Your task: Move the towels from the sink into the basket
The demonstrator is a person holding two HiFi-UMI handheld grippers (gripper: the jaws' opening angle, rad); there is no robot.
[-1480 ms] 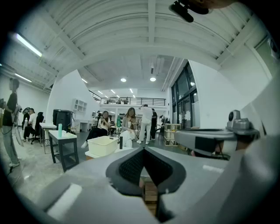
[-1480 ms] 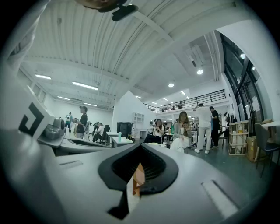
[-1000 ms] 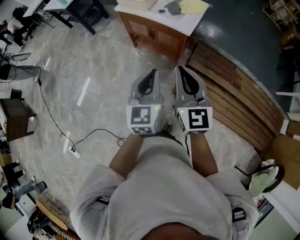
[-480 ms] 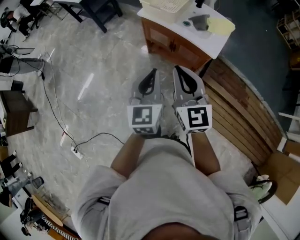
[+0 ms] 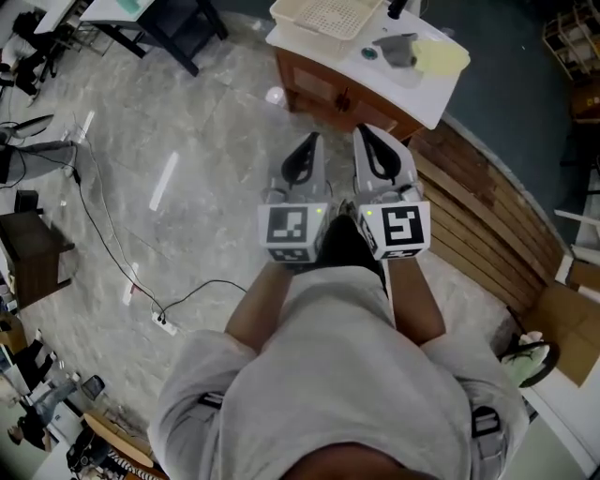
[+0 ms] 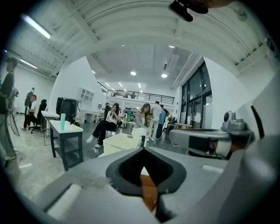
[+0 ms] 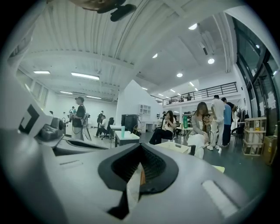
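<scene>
Holding the left gripper [image 5: 306, 157] and right gripper [image 5: 375, 156] side by side before you, you have both closed, gripping nothing. Farther ahead, a grey towel [image 5: 397, 49] and a yellow towel [image 5: 441, 58] lie on the white bench [image 5: 422, 94], near the cream basket [image 5: 323, 17].

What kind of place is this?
Probably a large open lab or office hall: grey marble-look floor, upper balcony with railing, and a white-topped wooden sink cabinet standing alone.
</scene>
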